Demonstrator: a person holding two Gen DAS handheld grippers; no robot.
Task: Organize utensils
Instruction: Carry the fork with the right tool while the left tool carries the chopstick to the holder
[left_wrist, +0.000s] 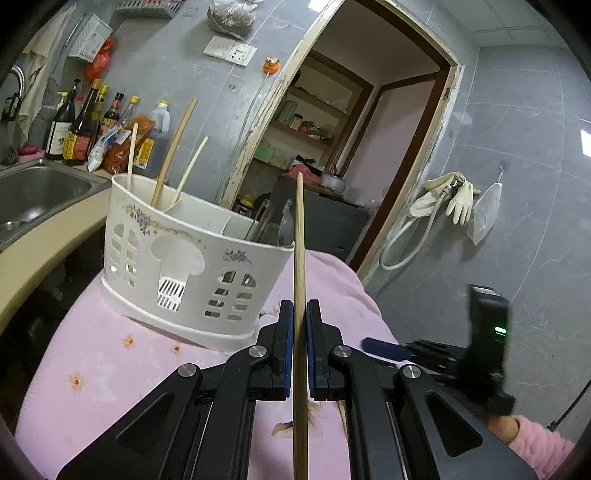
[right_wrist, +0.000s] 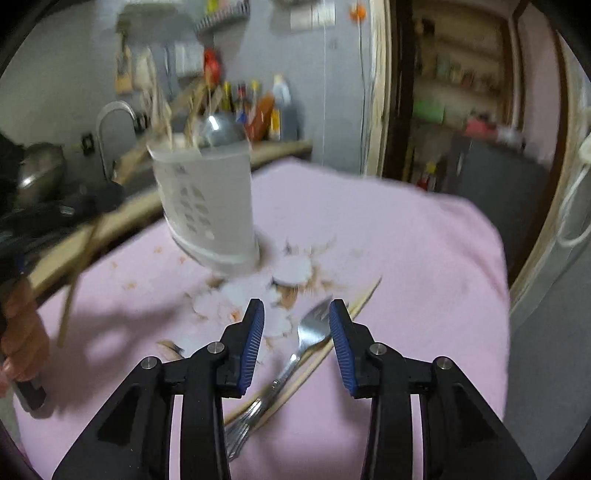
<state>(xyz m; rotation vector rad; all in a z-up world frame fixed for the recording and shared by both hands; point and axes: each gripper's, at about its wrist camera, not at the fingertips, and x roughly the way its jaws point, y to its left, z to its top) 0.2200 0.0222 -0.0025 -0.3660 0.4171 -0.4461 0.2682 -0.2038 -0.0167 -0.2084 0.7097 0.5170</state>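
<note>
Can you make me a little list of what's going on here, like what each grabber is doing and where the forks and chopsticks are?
left gripper: shut on a chopstick, held upright in front of the holder
right gripper: open, hovering over the fork
utensil holder: white, standing on the pink cloth
in the holder: three chopsticks in the left compartment; metal utensils in the right
still on the cloth: fork lying on top of loose chopsticks
nearby: sink, sauce bottles
</note>
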